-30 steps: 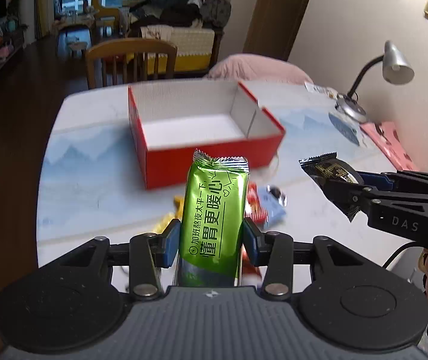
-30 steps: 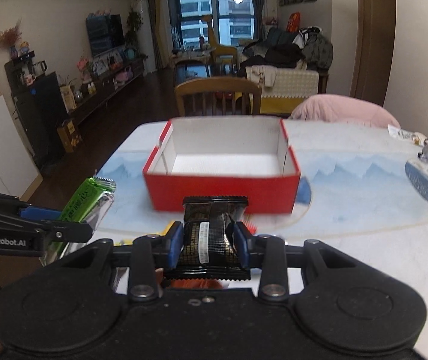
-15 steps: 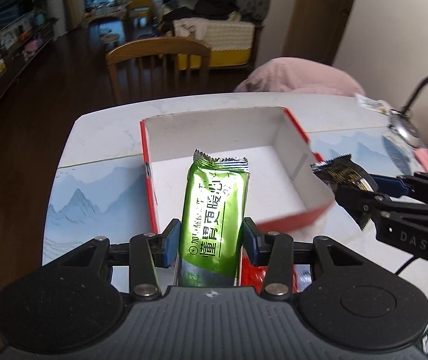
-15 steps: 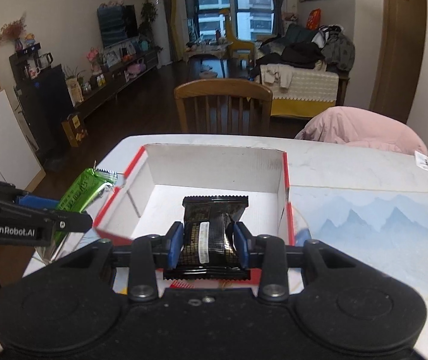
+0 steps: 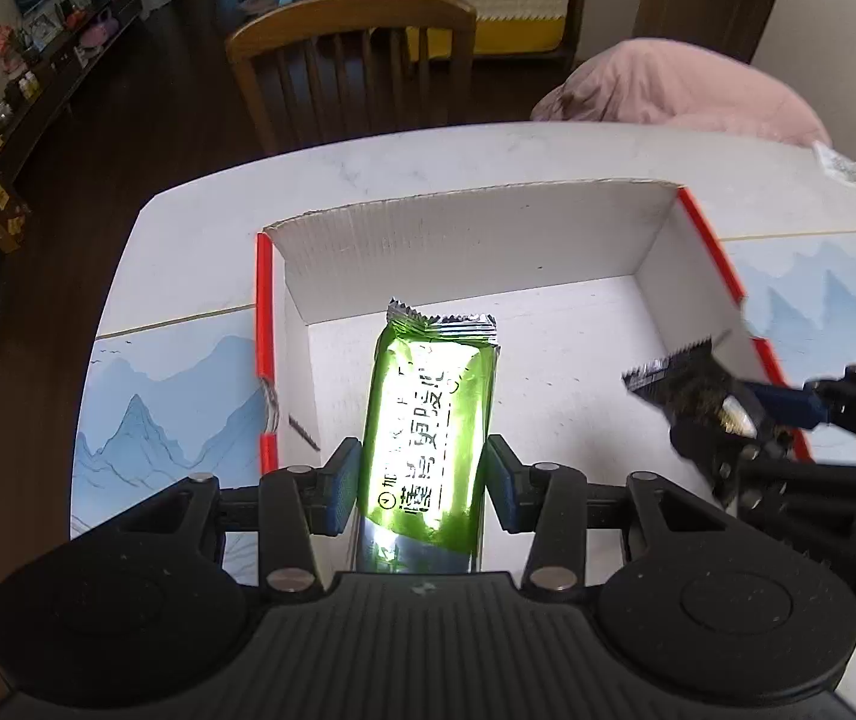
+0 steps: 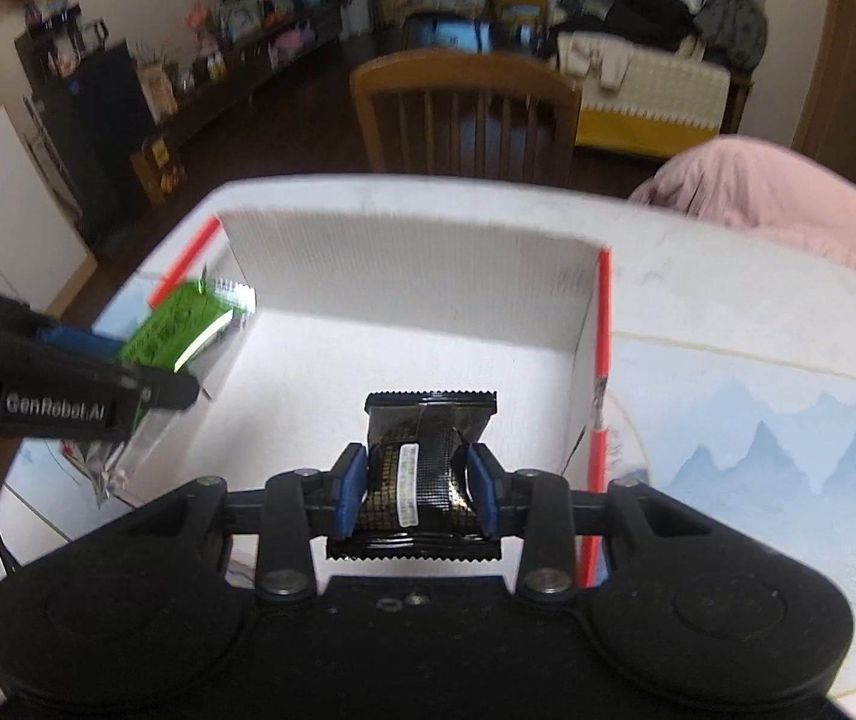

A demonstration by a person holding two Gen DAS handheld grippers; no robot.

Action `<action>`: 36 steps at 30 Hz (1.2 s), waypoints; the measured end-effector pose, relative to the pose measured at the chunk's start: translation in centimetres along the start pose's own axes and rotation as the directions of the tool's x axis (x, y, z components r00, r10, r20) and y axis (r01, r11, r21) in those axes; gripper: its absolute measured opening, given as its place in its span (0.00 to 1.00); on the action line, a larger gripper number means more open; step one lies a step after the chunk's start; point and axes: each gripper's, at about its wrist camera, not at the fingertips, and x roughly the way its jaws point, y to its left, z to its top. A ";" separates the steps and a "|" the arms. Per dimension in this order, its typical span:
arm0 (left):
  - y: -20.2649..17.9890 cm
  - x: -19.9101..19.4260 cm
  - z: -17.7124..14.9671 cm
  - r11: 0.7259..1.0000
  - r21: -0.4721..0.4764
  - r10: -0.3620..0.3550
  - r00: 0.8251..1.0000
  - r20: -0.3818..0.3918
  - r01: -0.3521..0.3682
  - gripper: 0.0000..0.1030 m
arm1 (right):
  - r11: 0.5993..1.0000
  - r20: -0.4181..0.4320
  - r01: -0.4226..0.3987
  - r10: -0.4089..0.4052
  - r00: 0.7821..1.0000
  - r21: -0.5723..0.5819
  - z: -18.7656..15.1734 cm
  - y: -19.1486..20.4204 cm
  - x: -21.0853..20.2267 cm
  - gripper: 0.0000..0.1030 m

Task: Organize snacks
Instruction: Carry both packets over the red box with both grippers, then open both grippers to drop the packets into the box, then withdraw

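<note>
Both tongs are loaded: my left gripper (image 5: 422, 489) pinches the green snack bar (image 5: 428, 438) at mid-length, and my right gripper (image 6: 414, 495) squeezes the black snack packet (image 6: 425, 468) across its middle. Each hangs over the red box (image 5: 264, 306), green toward its left wall, black toward its right. I reckon these foil wrappers are light, crinkly and slippery, so gripping the body, not the crimped ends, looks safest.

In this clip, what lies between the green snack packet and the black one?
Only the bare white floor of the red box lies between the green snack packet and the black snack packet, per the left wrist view.
</note>
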 end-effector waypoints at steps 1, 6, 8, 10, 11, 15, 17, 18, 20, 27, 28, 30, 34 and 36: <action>-0.2 0.5 0.5 1.000 0.004 0.002 1.000 -0.008 -0.002 0.42 | 1.000 -0.021 -0.006 0.006 1.000 0.000 0.1 -0.2 0.7 0.35; -1.0 3.5 1.9 0.999 0.025 0.047 0.996 -0.078 -0.045 0.42 | 0.999 -0.086 -0.015 0.011 0.996 -0.041 0.1 0.3 3.5 0.35; -1.1 4.8 2.0 0.998 0.031 0.053 0.992 -0.111 -0.050 0.42 | 0.998 -0.102 -0.023 0.018 0.995 -0.050 -0.1 0.8 4.2 0.35; -1.3 6.0 2.1 0.998 0.035 0.064 0.988 -0.144 -0.060 0.42 | 0.998 -0.122 -0.023 0.015 0.992 -0.060 -0.3 0.9 5.0 0.35; -1.4 6.5 2.0 0.997 0.041 0.069 0.986 -0.155 -0.063 0.42 | 0.997 -0.132 -0.024 0.015 0.991 -0.067 -0.4 1.1 5.3 0.35; -1.9 8.1 1.9 0.997 0.045 0.074 0.979 -0.191 -0.067 0.42 | 0.996 -0.159 -0.032 0.018 0.987 -0.088 -0.7 0.9 6.3 0.35; -2.0 8.8 1.8 0.997 0.049 0.075 0.976 -0.205 -0.067 0.42 | 0.995 -0.165 -0.034 0.018 0.986 -0.098 -1.1 1.1 6.4 0.35; -2.0 9.0 1.7 0.997 0.050 0.073 0.975 -0.210 -0.063 0.42 | 0.994 -0.167 -0.038 0.021 0.986 -0.099 -1.1 1.2 6.5 0.35; -2.0 9.2 1.6 0.997 0.044 0.065 0.974 -0.216 -0.057 0.42 | 0.995 -0.173 -0.042 0.025 0.985 -0.095 -1.2 1.0 6.6 0.35; -1.8 9.5 1.8 0.998 0.043 0.061 0.969 -0.239 -0.052 0.42 | 0.995 -0.197 -0.033 0.015 0.980 -0.089 -0.3 0.4 8.1 0.35; -1.8 9.6 1.7 0.998 0.043 0.060 0.968 -0.244 -0.051 0.42 | 0.996 -0.199 -0.033 0.015 0.980 -0.087 -0.4 0.3 8.2 0.35; -2.0 9.4 1.5 0.998 0.038 0.057 0.966 -0.252 -0.049 0.43 | 0.996 -0.200 -0.042 0.024 0.979 -0.084 -0.4 0.2 8.1 0.36; -1.8 8.7 1.4 0.999 0.018 0.053 0.970 -0.238 -0.050 0.45 | 0.996 -0.202 -0.037 0.020 0.979 -0.081 -0.3 0.3 8.1 0.38; -1.6 8.0 1.3 0.999 0.016 0.052 0.974 -0.222 -0.049 0.46 | 0.996 -0.192 -0.040 0.024 0.981 -0.078 -0.3 0.2 7.8 0.38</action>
